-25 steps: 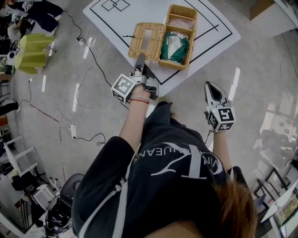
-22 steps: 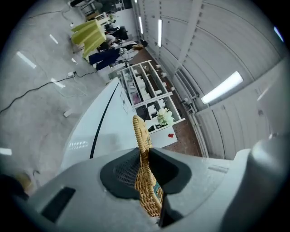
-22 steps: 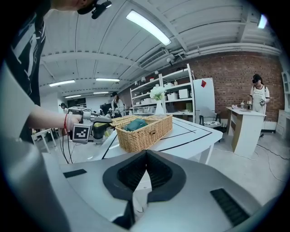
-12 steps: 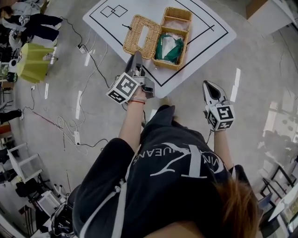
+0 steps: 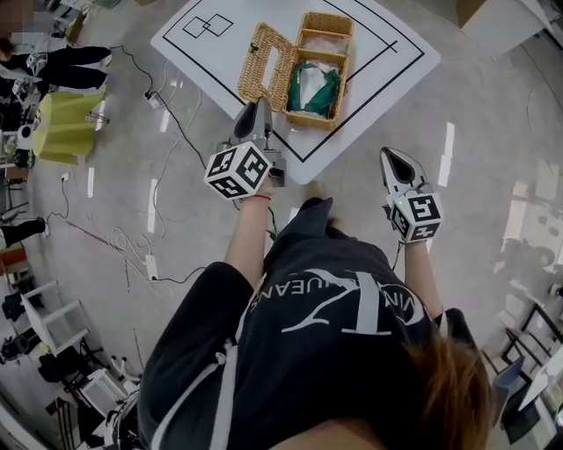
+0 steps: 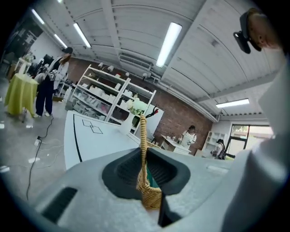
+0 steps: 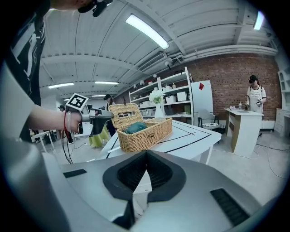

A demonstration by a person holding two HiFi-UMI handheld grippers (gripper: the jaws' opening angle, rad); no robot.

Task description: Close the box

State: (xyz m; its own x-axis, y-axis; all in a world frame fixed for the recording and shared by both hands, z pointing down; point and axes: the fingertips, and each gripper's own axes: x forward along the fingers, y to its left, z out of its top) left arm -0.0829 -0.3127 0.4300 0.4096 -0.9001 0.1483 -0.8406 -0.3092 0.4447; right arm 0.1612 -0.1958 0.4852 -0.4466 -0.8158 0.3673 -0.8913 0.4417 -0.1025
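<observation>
— Where's the box [image 5: 338, 25]?
— Rectangular woven wicker, near the counter's [image 5: 387, 61] front corner. My left claw [image 5: 255, 105], which has just been closing, pinches its lid [image 5: 264, 60], stood on edge. My right claw [image 5: 389, 156] is pressed together, empty, well apart.

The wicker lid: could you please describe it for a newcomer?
On the white table stands an open wicker box holding green cloth. Its lid is the slotted panel on the left, half raised, its edge in the left gripper, whose jaws have just been closing.
</observation>
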